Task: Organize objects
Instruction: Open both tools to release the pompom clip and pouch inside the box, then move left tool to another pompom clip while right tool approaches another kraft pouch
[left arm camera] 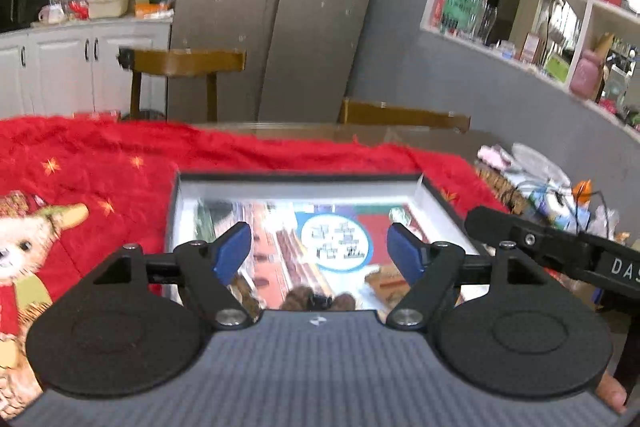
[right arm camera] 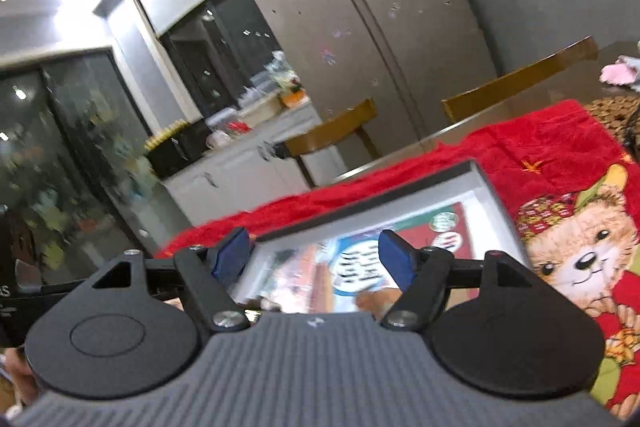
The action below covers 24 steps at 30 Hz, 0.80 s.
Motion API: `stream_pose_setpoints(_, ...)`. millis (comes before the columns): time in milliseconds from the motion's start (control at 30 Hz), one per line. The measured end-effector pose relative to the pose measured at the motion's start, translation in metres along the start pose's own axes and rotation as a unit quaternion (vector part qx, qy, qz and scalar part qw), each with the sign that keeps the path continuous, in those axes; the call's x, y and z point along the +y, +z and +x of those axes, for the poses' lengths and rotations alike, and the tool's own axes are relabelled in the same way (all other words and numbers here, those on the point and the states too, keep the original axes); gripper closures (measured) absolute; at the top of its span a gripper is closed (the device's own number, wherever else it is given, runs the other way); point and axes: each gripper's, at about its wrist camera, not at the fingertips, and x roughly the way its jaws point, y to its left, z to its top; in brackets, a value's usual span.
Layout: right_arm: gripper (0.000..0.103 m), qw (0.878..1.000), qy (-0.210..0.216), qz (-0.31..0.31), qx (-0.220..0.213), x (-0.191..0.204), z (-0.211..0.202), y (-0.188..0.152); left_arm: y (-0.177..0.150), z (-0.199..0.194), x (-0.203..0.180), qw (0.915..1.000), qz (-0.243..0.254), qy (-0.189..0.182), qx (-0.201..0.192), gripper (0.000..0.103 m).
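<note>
A shallow box (left arm camera: 304,183) with a black rim and white walls lies on a red bear-print cloth (left arm camera: 100,163). A printed sheet with a white circle and small brown items lies inside it. My left gripper (left arm camera: 319,251) is open and empty, hovering above the box's near part. The right gripper's black body (left arm camera: 560,247) shows at the right edge of that view. In the right wrist view my right gripper (right arm camera: 314,259) is open and empty above the same box (right arm camera: 372,203), which lies tilted across the cloth (right arm camera: 540,147).
Two wooden chairs (left arm camera: 188,63) (left arm camera: 404,115) stand behind the table. A steel fridge (left arm camera: 288,7) and white cabinets (left arm camera: 80,59) are beyond. Cables, a plate and clutter (left arm camera: 552,187) sit at the table's right end. Wall shelves (left arm camera: 560,7) hang on the right.
</note>
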Motion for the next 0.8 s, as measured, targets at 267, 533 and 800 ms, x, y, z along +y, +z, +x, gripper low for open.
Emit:
stream_pose_setpoints(267,0.021,1.0,0.002,-0.017,-0.017,0.02,-0.021,0.001,0.002,-0.072,-0.009,0.9986,0.02,0.013,-0.046,0.023)
stream_pose_setpoints(533,0.021,0.991,-0.056,-0.098,-0.073,0.054,-0.06,-0.028,-0.039,-0.148,0.005,0.9948,0.033,0.042,-0.086,0.023)
stream_pose_setpoints(800,0.021,0.993,-0.061,-0.076,-0.06,0.049,-0.053,-0.06,-0.091,-0.155,0.008,0.9943,0.026,0.056,-0.087,0.023)
